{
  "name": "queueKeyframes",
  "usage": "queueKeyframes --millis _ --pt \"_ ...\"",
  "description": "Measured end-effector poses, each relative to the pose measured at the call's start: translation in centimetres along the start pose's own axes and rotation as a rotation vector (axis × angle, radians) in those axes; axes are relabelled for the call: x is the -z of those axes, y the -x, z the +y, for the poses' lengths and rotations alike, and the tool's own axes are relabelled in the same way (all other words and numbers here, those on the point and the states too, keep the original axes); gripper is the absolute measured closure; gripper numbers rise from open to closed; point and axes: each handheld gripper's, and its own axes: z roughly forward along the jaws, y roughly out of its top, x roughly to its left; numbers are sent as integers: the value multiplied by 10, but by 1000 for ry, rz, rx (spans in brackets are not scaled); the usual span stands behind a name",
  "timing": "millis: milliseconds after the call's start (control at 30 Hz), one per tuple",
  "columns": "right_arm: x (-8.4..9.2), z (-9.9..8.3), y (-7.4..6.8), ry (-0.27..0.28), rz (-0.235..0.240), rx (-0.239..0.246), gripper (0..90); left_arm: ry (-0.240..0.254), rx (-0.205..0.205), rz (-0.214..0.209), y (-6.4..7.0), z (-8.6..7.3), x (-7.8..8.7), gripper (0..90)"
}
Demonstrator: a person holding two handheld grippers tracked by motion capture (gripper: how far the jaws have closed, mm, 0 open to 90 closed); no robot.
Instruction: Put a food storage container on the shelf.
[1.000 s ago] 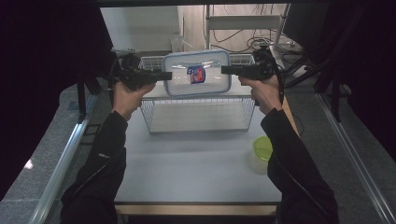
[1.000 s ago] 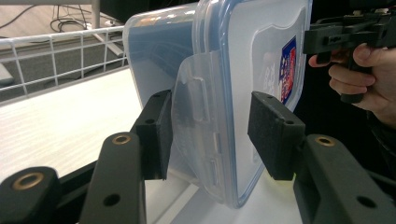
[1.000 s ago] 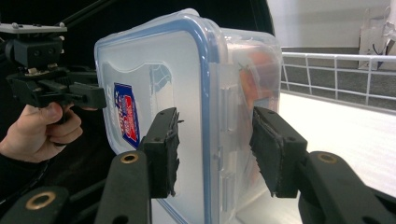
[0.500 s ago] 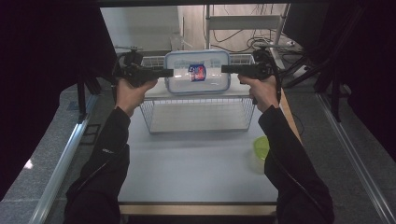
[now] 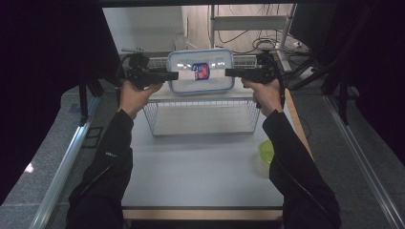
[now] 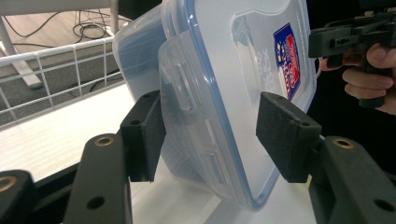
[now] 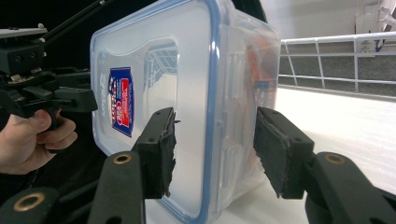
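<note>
One clear plastic food container (image 5: 200,71) with a blue-rimmed lid stands on edge at the far side of the table (image 5: 191,167), behind one white wire basket (image 5: 200,117). Its two short ends sit between the jaws of the left hand-held gripper (image 5: 171,75) and the right hand-held gripper (image 5: 229,73). Both pairs of jaws have just been opening, and the pads now stand off the lid. One green bowl (image 5: 266,151) sits at the table's right edge, and bare tabletop lies nearer the person.
</note>
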Motion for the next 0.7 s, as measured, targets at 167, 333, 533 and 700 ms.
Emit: queueKeyframes --millis 167,333,533,700 --pt "0 -1 -2 -3 -17 13 495 -23 -12 33 0 2 -4 351" --pt "0 -2 -1 -2 -14 11 505 -18 -45 63 -2 1 -5 315" --pt "-3 -5 -2 -7 9 13 522 -60 -111 149 3 1 -13 213" --pt "-1 -6 -7 5 -20 50 551 -40 -147 159 6 -4 -10 193"
